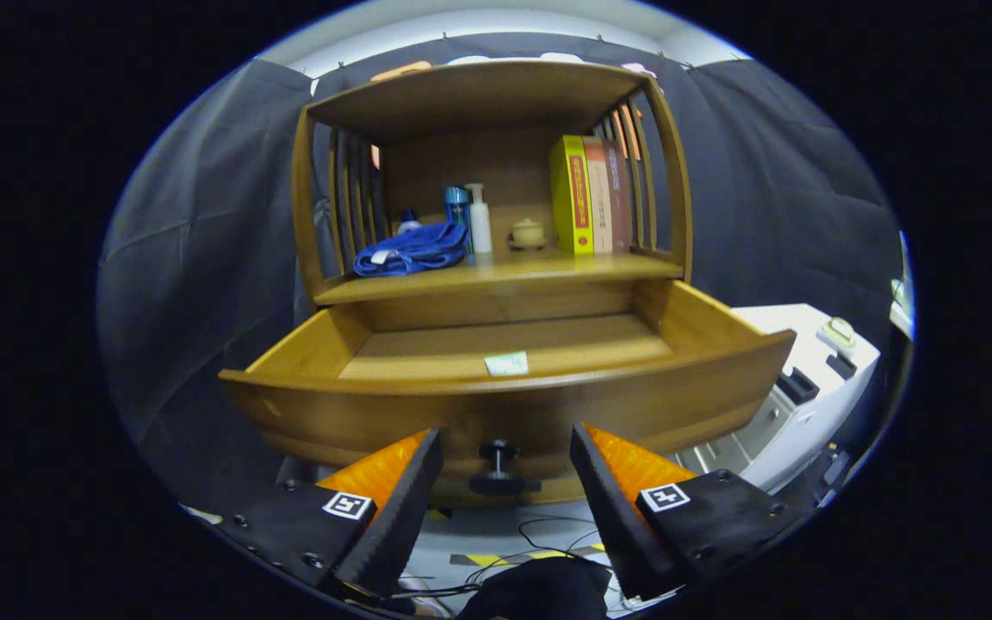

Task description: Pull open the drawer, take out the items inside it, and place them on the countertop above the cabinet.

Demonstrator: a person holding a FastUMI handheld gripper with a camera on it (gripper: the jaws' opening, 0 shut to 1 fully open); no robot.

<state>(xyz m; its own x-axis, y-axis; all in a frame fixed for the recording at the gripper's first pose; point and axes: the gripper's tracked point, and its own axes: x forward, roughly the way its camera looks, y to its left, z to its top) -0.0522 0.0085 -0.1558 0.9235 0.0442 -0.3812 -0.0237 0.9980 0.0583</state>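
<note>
The gripper (505, 461) gapes wide, its fingers flanking the small black round knob (498, 466) of the pulled-out wooden drawer (513, 405). Inside lies a small pale card (506, 363). Beyond, the bench (496, 275) holds a crumpled blue cloth (411, 249).

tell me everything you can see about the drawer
The drawer is brown wood with a curved front panel and a dark round knob at its middle. It is pulled well out of the cabinet, below the countertop shelf. Its floor looks bare apart from a small pale card or packet lying flat near the front wall. The gripper is open, one finger on either side of the knob, neither visibly pressing on it.
</note>
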